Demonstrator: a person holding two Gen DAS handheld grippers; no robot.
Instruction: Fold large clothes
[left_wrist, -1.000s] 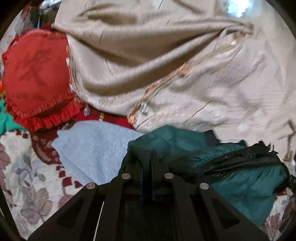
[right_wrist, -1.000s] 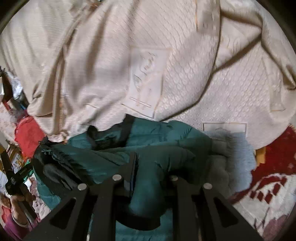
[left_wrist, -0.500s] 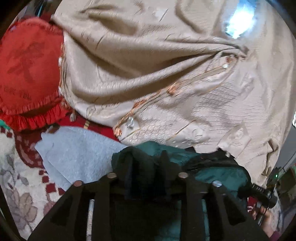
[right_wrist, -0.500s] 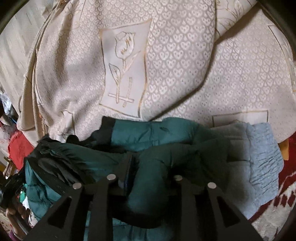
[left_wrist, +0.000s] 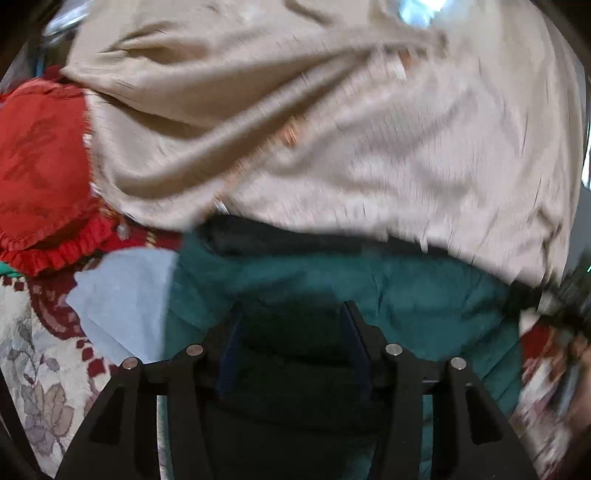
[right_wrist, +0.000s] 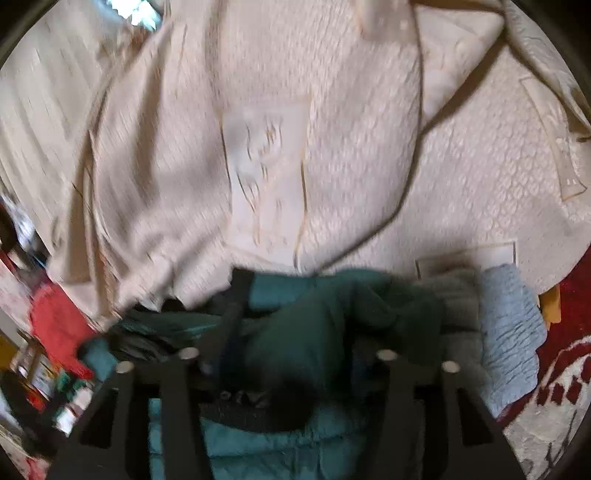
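A dark green padded garment with black lining (left_wrist: 369, 280) lies bunched on the bed below a big beige patterned cloth (left_wrist: 332, 129). In the left wrist view my left gripper (left_wrist: 291, 332) has its jaws spread wide apart with green fabric lying between them. In the right wrist view my right gripper (right_wrist: 291, 343) is shut on a thick fold of the green garment (right_wrist: 306, 332), which bulges up between the fingers. The view is blurred by motion.
A red ruffled cushion (left_wrist: 37, 166) lies at the left. A light blue-grey cloth (left_wrist: 122, 295) lies beside the green garment, also in the right wrist view (right_wrist: 509, 332). A red and cream floral cover (left_wrist: 40, 380) lies underneath. The beige cloth (right_wrist: 295, 147) fills the far side.
My left gripper has opened wide and the green garment now spreads flatter in front of it. My right gripper still holds its fold. Both views have shifted and blurred.
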